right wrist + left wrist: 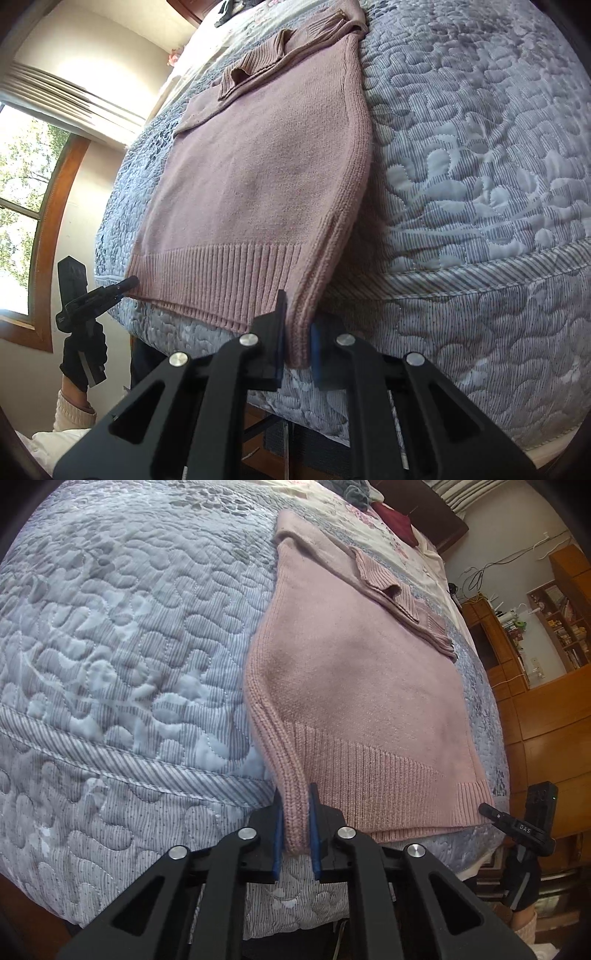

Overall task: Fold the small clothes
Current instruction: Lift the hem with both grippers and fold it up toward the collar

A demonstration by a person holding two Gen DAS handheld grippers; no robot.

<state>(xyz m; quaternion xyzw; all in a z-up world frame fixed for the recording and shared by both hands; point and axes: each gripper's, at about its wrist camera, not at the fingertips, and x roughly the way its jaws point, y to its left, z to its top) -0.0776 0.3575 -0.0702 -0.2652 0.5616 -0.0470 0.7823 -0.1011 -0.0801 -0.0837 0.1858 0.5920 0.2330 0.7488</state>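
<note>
The pink knitted sweater lay flat on the bed, spread over a grey-blue quilted bedspread stitched with leaf shapes, its ribbed hem at the near edge of the mattress and one ribbed-cuffed sleeve folded across its upper part. The left claw had its blue pads pressed on the hem's left corner, the knit pinched up between them into a narrow ridge. The right claw gripped the opposite hem corner the same way, the fabric drawn tight between dark fingers. Each claw showed small in the other's camera, at the far end of the hem, held by a black-gloved hand with a cream cuff at the wrist.

Farther up the bed lay a dark red cloth and a grey bundle, on pale flowered bedding. Wooden shelving crowded with books and small items stood on one side of the room; on the other, a wood-framed window under raised blinds showed bright green leaves outside.
</note>
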